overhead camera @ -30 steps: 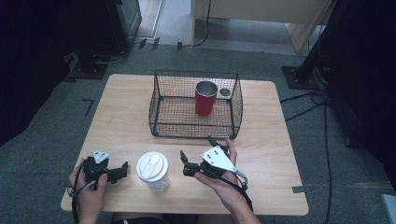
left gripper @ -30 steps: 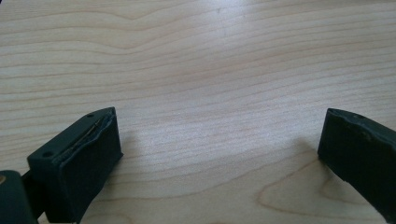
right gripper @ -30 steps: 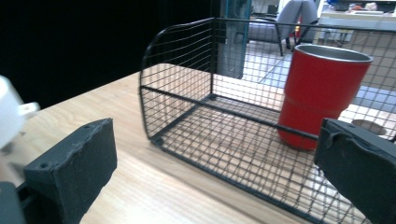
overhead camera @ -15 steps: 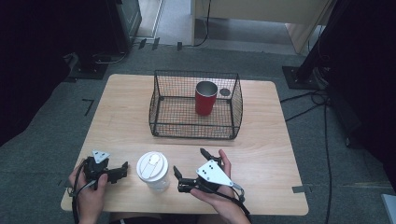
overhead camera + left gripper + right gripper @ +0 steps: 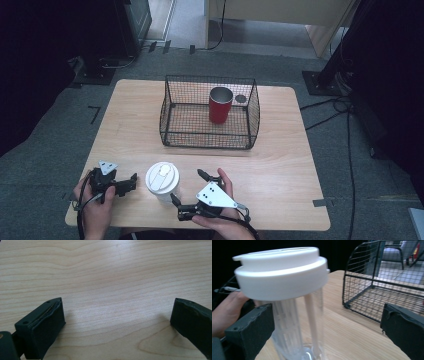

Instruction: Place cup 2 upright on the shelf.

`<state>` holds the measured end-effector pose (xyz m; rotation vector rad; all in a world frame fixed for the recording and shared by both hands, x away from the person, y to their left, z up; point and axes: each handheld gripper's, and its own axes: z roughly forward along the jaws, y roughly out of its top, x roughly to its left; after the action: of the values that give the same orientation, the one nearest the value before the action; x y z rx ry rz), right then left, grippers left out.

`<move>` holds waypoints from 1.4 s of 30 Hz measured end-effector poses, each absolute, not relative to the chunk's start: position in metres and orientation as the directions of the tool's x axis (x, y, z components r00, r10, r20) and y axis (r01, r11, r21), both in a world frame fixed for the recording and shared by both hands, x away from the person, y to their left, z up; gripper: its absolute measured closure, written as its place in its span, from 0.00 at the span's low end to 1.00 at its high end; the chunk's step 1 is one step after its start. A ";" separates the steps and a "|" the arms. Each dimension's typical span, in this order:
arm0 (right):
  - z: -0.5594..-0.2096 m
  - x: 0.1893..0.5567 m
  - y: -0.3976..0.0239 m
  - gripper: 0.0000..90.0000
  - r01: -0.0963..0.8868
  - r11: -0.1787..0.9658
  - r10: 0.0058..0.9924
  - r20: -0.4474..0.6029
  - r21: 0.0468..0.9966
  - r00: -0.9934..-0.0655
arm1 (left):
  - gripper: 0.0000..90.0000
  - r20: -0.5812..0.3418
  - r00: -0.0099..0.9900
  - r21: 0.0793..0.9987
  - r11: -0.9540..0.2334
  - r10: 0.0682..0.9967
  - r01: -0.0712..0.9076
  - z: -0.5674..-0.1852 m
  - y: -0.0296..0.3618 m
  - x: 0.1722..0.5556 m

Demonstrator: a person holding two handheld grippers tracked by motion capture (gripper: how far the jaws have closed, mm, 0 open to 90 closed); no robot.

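Observation:
A clear plastic cup with a white lid stands upright near the table's front edge. My right gripper is just to its right, open, with its jaws pointing at the cup. In the right gripper view the cup stands close in front, nearer the left jaw, and neither jaw touches it. To the cup's left, my left gripper rests on the table, open. In the left gripper view, bare wood lies between the jaws of the left gripper.
A black wire basket sits in the middle of the table with a red cup upright inside it. A small grey disc lies by the basket's far right corner. The same basket shows in the right gripper view.
My right gripper has moved left and toward the front edge, closing in on the lidded cup with its jaws spread. The left gripper and the cup have stayed put.

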<state>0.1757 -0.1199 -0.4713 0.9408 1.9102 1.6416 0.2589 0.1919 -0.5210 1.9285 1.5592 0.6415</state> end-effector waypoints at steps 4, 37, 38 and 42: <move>-0.473 0.175 -0.112 0.00 0.207 0.057 0.722 0.103 0.977 -0.685 | 0.00 0.013 0.204 0.693 -0.156 0.979 0.704 -0.521 0.192 0.259; -0.479 0.195 -0.062 0.16 0.206 0.056 0.692 0.111 0.977 -0.713 | 0.00 0.012 0.204 0.693 -0.155 0.979 0.704 -0.521 0.192 0.259; -0.479 0.195 -0.063 0.17 0.205 0.053 0.691 0.112 0.977 -0.714 | 0.00 0.013 0.204 0.693 -0.156 0.979 0.704 -0.521 0.192 0.259; -0.477 0.195 -0.065 0.18 0.181 0.052 0.699 0.094 0.982 -0.709 | 0.00 0.013 0.204 0.693 -0.156 0.979 0.704 -0.521 0.192 0.259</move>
<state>0.1949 -0.0647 -0.4767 0.8812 1.9265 1.6971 0.2589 0.1919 -0.5210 1.9283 1.5592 0.6417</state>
